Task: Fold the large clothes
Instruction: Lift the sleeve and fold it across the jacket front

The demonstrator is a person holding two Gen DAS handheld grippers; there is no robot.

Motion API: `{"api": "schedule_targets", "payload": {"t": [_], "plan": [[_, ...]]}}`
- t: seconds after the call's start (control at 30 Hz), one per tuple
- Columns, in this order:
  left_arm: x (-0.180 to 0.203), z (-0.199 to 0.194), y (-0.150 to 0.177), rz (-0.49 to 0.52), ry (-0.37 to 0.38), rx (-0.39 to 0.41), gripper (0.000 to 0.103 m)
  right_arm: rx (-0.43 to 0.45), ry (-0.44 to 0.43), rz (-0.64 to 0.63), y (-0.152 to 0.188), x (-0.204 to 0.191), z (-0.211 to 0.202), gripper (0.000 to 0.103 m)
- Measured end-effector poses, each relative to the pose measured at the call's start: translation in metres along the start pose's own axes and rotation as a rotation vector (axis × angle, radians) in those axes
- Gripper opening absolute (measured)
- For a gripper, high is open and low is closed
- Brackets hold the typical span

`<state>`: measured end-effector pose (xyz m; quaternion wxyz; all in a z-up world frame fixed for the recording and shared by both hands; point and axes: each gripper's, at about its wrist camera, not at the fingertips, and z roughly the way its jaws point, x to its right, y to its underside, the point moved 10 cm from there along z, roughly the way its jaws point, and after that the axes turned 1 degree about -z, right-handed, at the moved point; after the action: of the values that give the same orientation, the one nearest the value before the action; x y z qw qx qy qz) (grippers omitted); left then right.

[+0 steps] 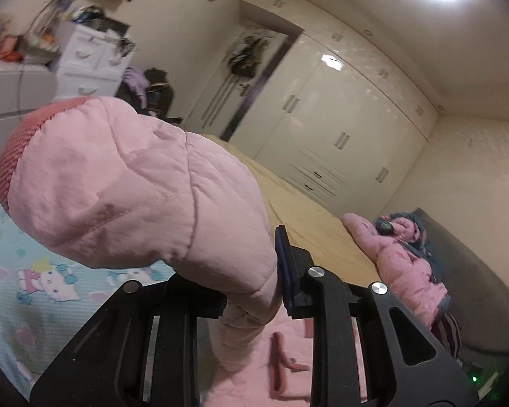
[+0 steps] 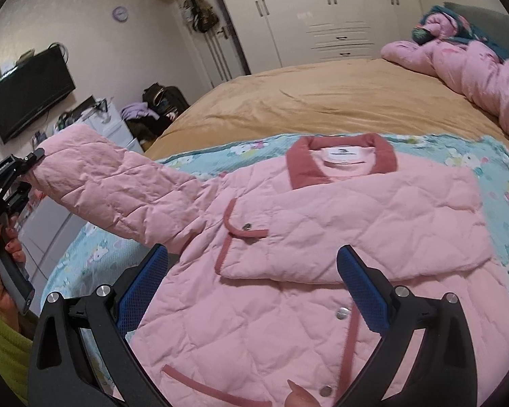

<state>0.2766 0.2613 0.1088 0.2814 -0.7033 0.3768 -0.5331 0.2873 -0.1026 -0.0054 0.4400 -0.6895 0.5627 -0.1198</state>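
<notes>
left hand-held gripper (image 1: pixel 251 291) clamps jacket sleeve (image 1: pixel 125 183), probably near cuff | right hand-held gripper (image 2: pixel 254 291) spread above jacket (image 2: pixel 288 237)

A: Any text readable?
B: Barely. White neck label (image 2: pixel 345 153) inside pink jacket (image 2: pixel 288 271) collar has a small dark logo w/ a line of print, too small to read.
A: Bedsheet?
B: Blue sheet (image 1: pixel 51 281) has cartoon cat figures only, no words. Wall clock (image 2: pixel 120 13) digits too blurry.
</notes>
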Motion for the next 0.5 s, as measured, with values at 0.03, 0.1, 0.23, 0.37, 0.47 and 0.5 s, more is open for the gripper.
{"api": "schedule_targets", "payload": {"t": [0.03, 0.1, 0.23, 0.37, 0.47, 0.5], "plan": [[0.01, 0.001, 0.001, 0.015, 0.007, -0.003, 0.016, 0.006, 0.005, 0.009, 0.0, 0.005, -0.004, 0.099], [0.03, 0.004, 0.005, 0.044, 0.026, -0.011, 0.016, 0.015, 0.009, 0.025, -0.001, 0.014, -0.012, 0.099], [0.066, 0.01, 0.017, 0.093, 0.068, -0.03, 0.016, 0.035, 0.028, 0.07, -0.002, 0.04, -0.029, 0.099], [0.101, 0.019, 0.032, 0.14, 0.101, -0.056, 0.016, 0.053, 0.043, 0.117, -0.003, 0.068, -0.043, 0.099], [0.125, 0.027, 0.048, 0.178, 0.124, -0.081, 0.016, 0.064, 0.052, 0.144, -0.003, 0.084, -0.051, 0.099], [0.133, 0.029, 0.053, 0.187, 0.131, -0.089, 0.016, 0.069, 0.054, 0.156, -0.002, 0.092, -0.054, 0.099]]}}
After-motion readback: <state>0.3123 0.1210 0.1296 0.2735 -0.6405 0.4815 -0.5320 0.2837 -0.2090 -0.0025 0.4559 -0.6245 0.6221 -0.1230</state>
